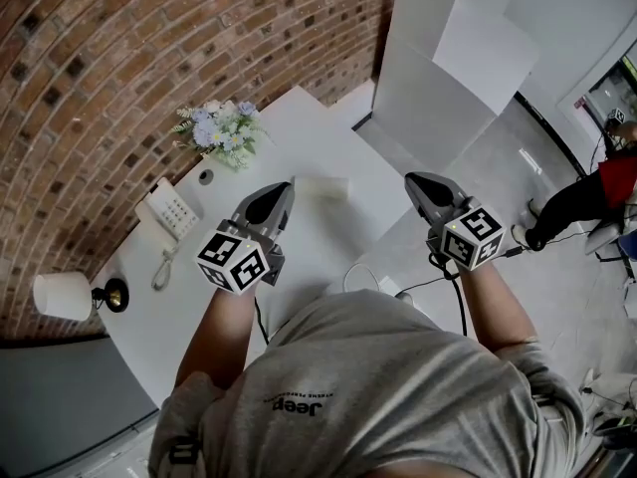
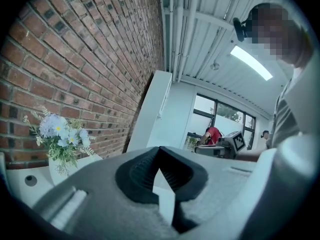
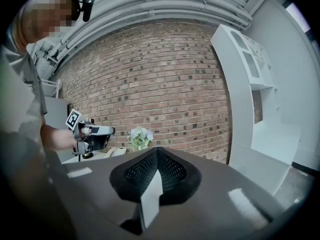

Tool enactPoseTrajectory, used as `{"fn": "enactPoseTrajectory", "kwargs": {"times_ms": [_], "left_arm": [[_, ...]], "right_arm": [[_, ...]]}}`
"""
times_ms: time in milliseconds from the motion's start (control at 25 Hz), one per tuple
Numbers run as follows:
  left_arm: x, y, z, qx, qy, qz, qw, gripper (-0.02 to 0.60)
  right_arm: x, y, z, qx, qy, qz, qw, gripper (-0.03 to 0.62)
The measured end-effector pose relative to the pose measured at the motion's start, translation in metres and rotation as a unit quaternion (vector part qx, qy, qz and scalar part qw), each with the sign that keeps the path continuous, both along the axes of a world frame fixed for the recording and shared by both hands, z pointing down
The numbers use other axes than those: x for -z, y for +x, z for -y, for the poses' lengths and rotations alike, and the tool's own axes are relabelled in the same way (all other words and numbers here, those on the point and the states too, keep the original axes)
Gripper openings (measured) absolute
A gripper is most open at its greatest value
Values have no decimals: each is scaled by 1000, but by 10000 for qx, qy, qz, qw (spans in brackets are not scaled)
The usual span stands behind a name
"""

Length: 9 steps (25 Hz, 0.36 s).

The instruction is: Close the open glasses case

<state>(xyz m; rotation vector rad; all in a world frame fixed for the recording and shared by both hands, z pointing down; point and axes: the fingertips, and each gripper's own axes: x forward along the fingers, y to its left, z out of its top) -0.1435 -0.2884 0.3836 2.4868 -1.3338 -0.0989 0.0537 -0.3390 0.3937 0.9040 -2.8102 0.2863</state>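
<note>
Upside-down, grey shirt reads "Jeep".

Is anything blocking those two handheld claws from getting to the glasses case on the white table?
Nothing visible does. The pale glasses case lies on the bare white table just past the left gripper; the right gripper hovers to its other side. The flowers and phone stand well off to the left.
</note>
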Motion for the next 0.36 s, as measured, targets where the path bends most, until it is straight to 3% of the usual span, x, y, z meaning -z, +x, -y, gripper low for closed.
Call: {"fn": "enactPoseTrajectory", "kwargs": {"times_ms": [360], "left_arm": [[1,0,0,-8,-35,13,10000,-3]], "right_arm": [[3,-3,-1,50,-39,9,10000,8]]}}
